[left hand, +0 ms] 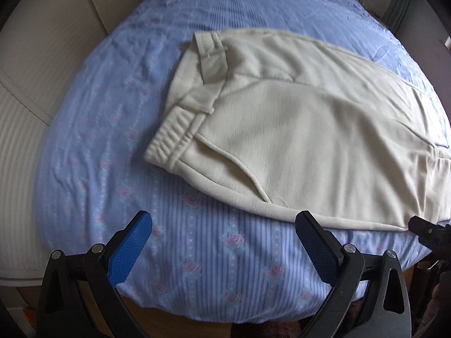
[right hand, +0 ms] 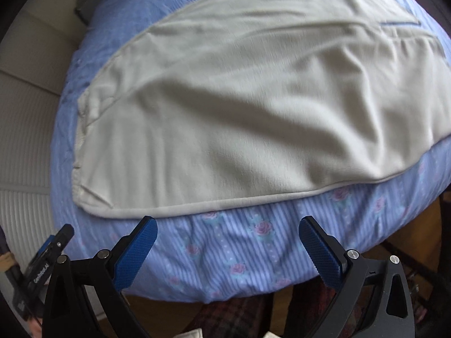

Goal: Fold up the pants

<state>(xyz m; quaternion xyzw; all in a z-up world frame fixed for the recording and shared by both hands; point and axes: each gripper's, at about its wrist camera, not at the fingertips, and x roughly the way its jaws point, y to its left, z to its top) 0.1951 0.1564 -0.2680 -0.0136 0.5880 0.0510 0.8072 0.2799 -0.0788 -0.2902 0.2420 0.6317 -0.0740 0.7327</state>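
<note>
Cream fleece pants on bed, soft, floppy (grab near hem edge); left tool, right tool both spread, empty.

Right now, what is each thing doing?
pants: lying flat on the bed, folded in half lengthwise, nothing holding them
left gripper: open, empty, near the pants' edge
right gripper: open, empty, near the pants' edge
bedsheet: spread out, a bit wrinkled

Cream pants flat on bed
</note>
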